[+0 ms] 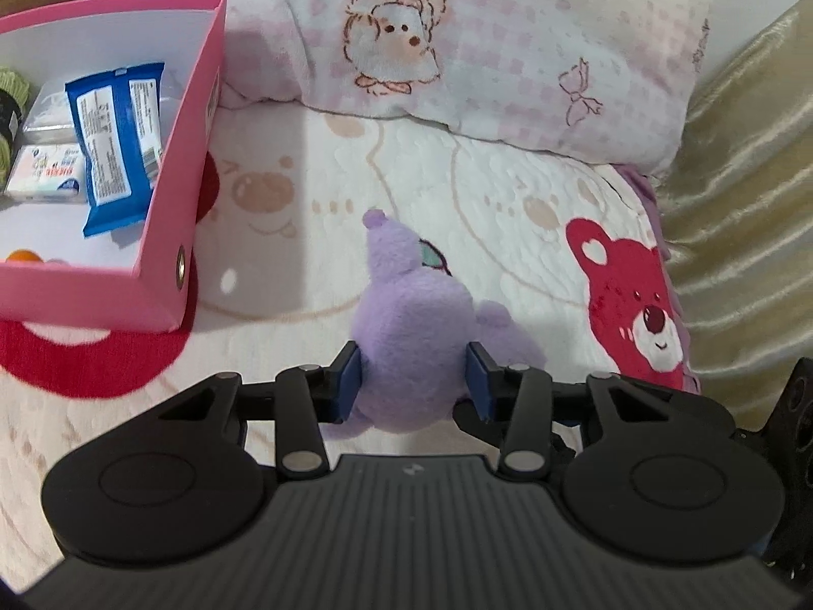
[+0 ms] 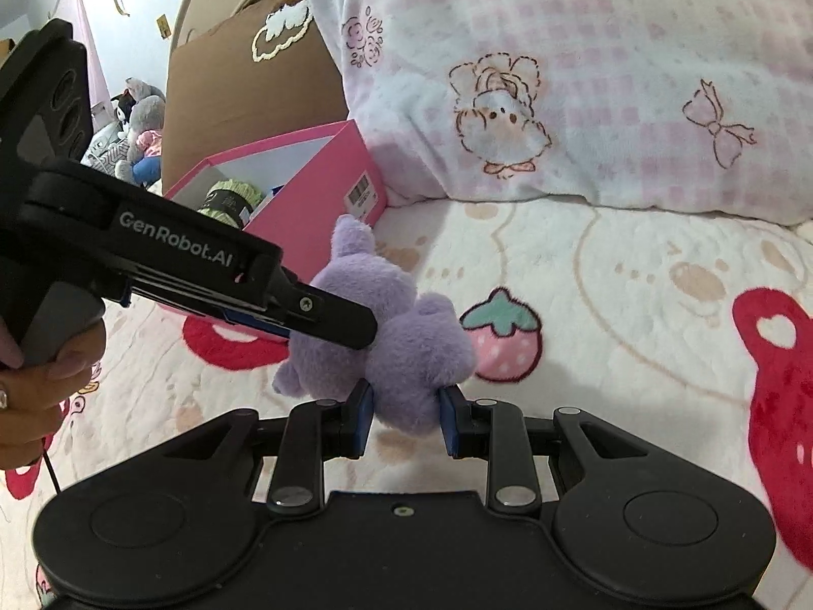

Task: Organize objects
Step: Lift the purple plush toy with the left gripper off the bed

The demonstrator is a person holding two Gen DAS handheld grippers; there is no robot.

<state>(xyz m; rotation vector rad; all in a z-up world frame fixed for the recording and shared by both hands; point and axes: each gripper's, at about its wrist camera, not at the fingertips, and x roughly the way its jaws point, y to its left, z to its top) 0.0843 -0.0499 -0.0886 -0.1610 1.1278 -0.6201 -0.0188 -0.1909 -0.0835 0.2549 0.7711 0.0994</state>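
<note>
Left wrist view
- Left tool: clenched on the purple plush toy; both blue pads press into its fur from either side.
- Purple plush toy: raised above the bed blanket, its narrow end pointing away from the camera.
- Pink box: open-topped, upper left, resting on the blanket, well apart from the toy.
- Box contents: blue wipes packet leaning on the inner wall; white packets beside it; green yarn at the far left edge; an orange item at the near corner, too little visible to identify.
- Pillow: pink checked with a cartoon print, lying behind the box and the toy.

Right wrist view
- Right tool: clenched on the lower part of the purple plush toy; fur bulges between the pads.
- Left tool: enters from the left, held by a hand; its fingers are on the upper part of the same toy.
- Pink box: behind the toy, green yarn visible inside.
- Cardboard box: stands behind the pink box.
- Pillow: upper right, on the bed blanket.
</note>
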